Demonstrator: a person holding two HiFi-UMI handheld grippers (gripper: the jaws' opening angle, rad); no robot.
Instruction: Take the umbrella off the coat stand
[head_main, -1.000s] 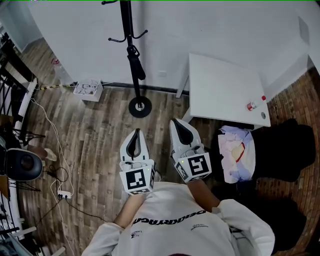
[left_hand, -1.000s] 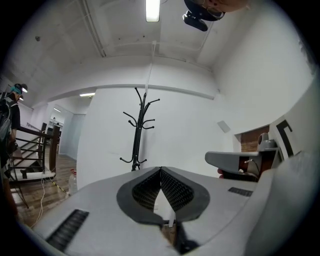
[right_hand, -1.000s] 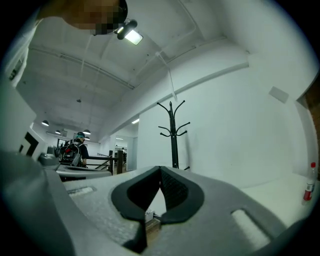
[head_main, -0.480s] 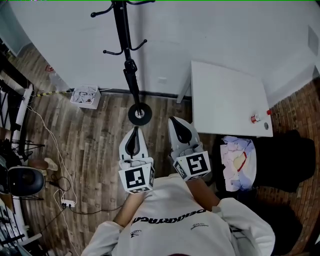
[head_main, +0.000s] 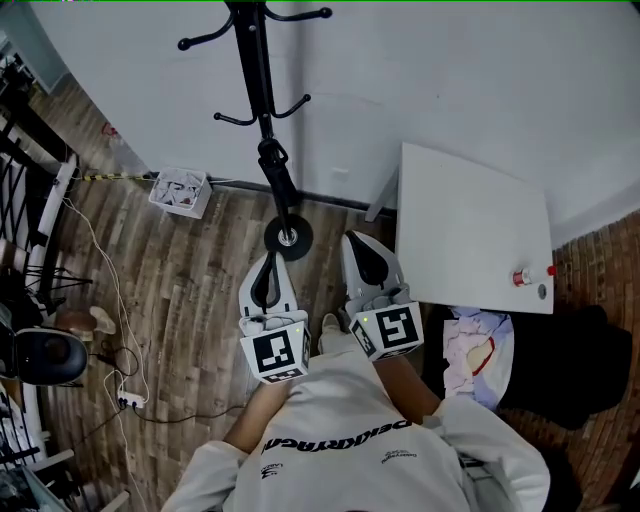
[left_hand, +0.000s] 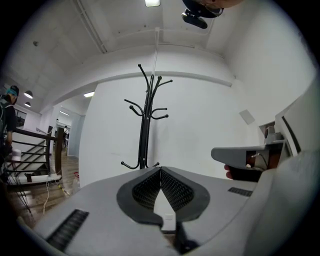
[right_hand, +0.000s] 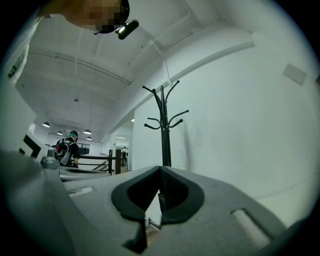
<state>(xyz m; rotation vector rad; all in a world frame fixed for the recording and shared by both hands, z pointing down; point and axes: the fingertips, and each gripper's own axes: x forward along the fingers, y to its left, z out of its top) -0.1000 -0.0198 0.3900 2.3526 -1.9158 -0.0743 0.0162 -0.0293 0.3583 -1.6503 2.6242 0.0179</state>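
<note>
While empty, left tongs (left_hand: 160, 172), right tongs (right_hand: 160, 171): closed.

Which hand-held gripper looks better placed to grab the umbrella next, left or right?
Left, probably: the left hand-held gripper points almost straight at the umbrella; the right hand-held gripper sits further aside.

The coat stand (head_main: 262, 90) looks like black painted metal with a faint sheen, and the folded umbrella (head_main: 280, 180) is dark, matt cloth. The floor (head_main: 190, 270) is grey-brown planking with a streaky wood grain and a dull finish, while the wall (head_main: 450, 70) and the table (head_main: 470, 220) are smooth, matt white. The left gripper (head_main: 268, 262) and right gripper (head_main: 357, 243) have matt pale grey plastic shells with black ribbed pads (left_hand: 172, 189), and the person's top (head_main: 350, 440) is soft white cloth.
</note>
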